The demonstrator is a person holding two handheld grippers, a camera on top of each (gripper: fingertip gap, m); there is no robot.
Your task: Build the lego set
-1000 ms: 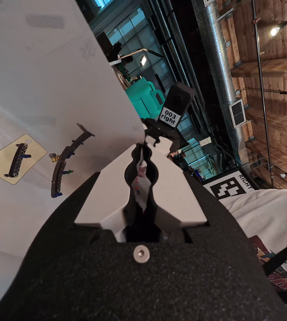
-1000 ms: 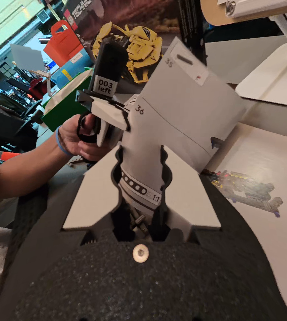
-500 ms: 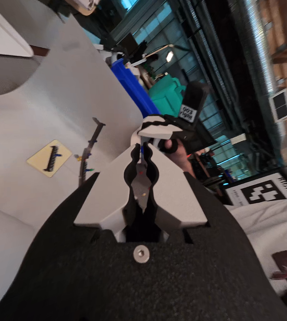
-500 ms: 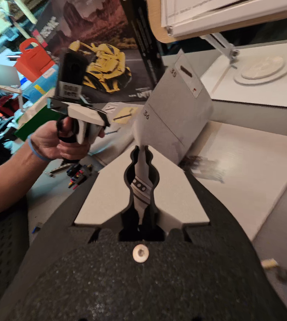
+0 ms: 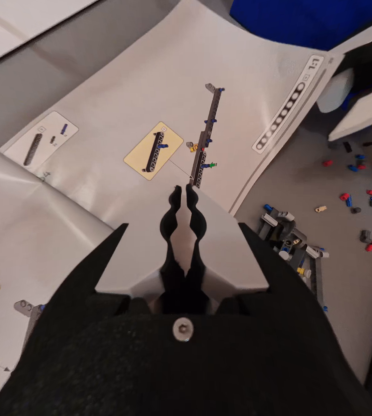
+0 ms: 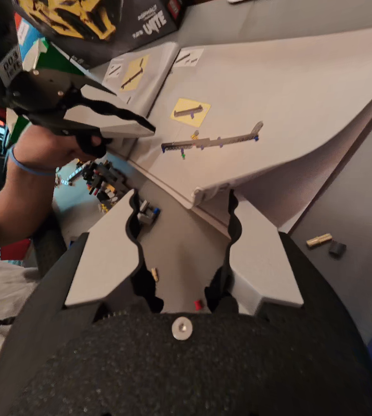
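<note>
Consulting the open white paper instruction booklet (image 5: 135, 94). My left claw (image 5: 181, 189) hovers over it, nearly together, empty; right claw (image 6: 181, 198) apart, empty. Grey half-built lego assembly (image 5: 293, 243) lies beside the booklet on the tabletop (image 5: 293, 186). Next: pick the pictured beam, I judge.

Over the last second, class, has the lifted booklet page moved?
Yes. The page has swung down from upright, where it hid part of the yellow-car box, to lie nearly flat below it; the right tool stands open.
</note>
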